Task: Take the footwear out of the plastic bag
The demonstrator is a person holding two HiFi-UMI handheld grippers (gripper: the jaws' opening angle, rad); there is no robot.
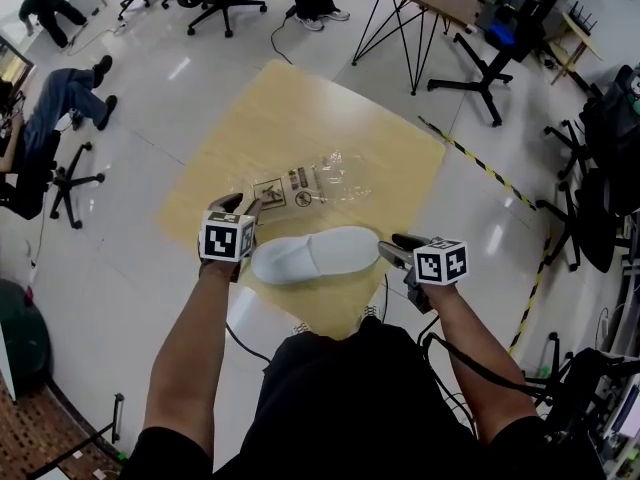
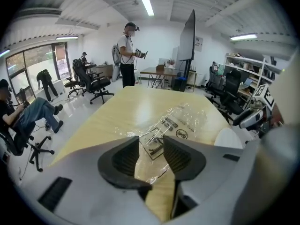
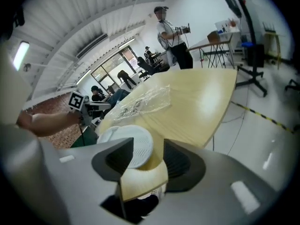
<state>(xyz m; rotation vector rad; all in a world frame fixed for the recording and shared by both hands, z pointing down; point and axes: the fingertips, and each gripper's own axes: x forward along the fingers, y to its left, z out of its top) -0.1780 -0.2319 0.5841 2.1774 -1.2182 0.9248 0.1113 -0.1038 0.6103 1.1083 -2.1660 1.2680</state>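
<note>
Slipper (image 1: 315,253), just one, is lying on the table (image 1: 400,168) between two grippers. Left gripper (image 1: 240,206) is hanging loose, nothing in its jaws. Right gripper (image 1: 395,246) is gaping too, slipper's end just past its jaws. One empty bag (image 1: 315,180) is lying beyond. Right gripper view is catching dotted texture on the slipper; head view isn't.

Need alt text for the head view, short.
A white slipper lies on a yellow table between the open left gripper and open right gripper. The clear plastic bag lies empty just beyond it.
</note>
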